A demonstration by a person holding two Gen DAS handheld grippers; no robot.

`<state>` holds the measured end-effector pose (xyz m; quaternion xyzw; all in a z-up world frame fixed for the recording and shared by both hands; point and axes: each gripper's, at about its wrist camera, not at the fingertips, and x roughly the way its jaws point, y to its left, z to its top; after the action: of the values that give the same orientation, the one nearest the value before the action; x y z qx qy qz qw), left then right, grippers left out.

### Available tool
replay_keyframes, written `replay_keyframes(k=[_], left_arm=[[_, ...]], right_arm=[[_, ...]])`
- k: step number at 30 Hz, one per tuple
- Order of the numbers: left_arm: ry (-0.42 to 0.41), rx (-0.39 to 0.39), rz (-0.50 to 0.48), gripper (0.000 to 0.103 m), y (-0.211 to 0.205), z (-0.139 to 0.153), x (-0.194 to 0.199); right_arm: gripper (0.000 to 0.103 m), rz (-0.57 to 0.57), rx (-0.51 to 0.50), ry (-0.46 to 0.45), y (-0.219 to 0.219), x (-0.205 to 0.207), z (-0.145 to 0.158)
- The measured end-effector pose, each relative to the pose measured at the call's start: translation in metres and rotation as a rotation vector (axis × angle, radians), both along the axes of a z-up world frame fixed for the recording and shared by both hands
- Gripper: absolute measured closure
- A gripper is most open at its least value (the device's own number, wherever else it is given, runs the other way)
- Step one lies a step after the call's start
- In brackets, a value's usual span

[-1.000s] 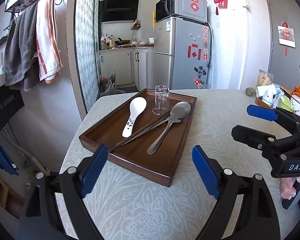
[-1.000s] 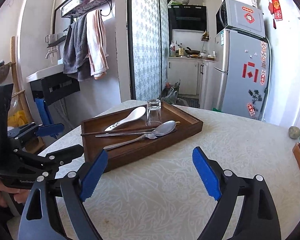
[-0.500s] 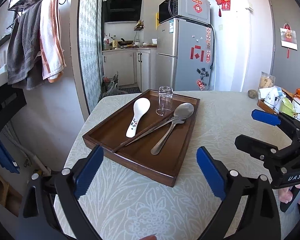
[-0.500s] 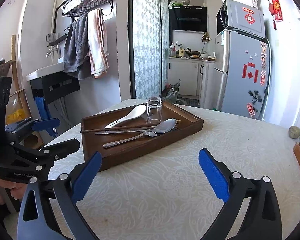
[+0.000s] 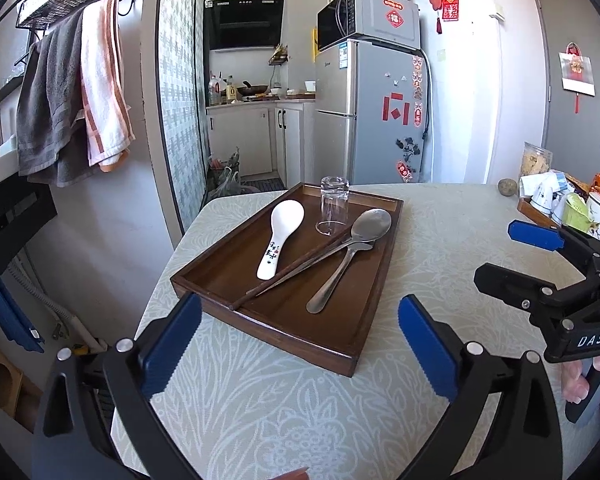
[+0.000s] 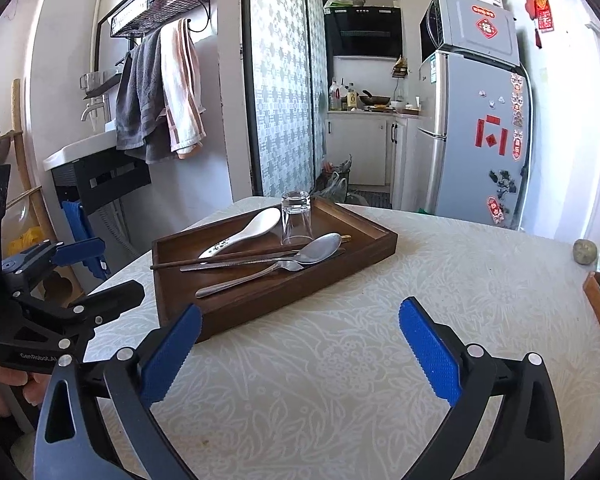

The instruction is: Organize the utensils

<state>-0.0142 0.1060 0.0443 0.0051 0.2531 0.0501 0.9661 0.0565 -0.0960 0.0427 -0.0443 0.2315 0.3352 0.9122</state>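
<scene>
I held both tongs over a pale patterned table (image 5: 440, 240), and neither gripped anything. The left tongs (image 5: 298, 344) stood wide, blue pads far apart, with the near edge of a brown wooden tray (image 5: 300, 340) lying just ahead and between them. The right tongs (image 6: 300, 348) were equally wide and hovered over bare cloth, with the tray (image 6: 260, 304) ahead and off to their left. Inside the tray lay a white ceramic spoon (image 5: 280, 236), two dark chopsticks (image 5: 296, 268), two metal spoons (image 5: 348, 252) and a clear glass (image 5: 334, 210) standing upside down near the far rim. From the left view, the chopsticks and the metal spoons crossed one another, their long axes running diagonally, handles toward the near left and bowls toward the far right. The chopstick ends poked over the near left rim, close to the left tongs' left pad. I judged the left tongs the nearer pair and better lined up with those handle ends, while the right tongs saw the same pieces almost broadside. Nothing in the tray looked sorted yet.
</scene>
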Motion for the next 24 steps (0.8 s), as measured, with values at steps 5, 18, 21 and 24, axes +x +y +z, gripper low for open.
replay_keyframes(k=[5, 18, 21, 24], left_arm=[[0.0, -0.013, 0.003, 0.003, 0.0029, -0.0001, 0.0], [0.013, -0.014, 0.01, 0.003, 0.0063, -0.0004, 0.0025], [0.013, -0.018, 0.008, 0.003, 0.0065, -0.0005, 0.002], [0.012, -0.013, 0.004, 0.003, 0.0055, -0.0003, 0.0021]], right_arm=[[0.003, 0.011, -0.007, -0.006, 0.0024, -0.0015, 0.0003], [0.003, 0.019, -0.012, -0.008, 0.0038, -0.0026, -0.0001], [0.003, 0.02, -0.013, -0.009, 0.0045, -0.0032, -0.0001], [0.003, 0.02, -0.013, -0.012, 0.0042, -0.0043, -0.0004]])
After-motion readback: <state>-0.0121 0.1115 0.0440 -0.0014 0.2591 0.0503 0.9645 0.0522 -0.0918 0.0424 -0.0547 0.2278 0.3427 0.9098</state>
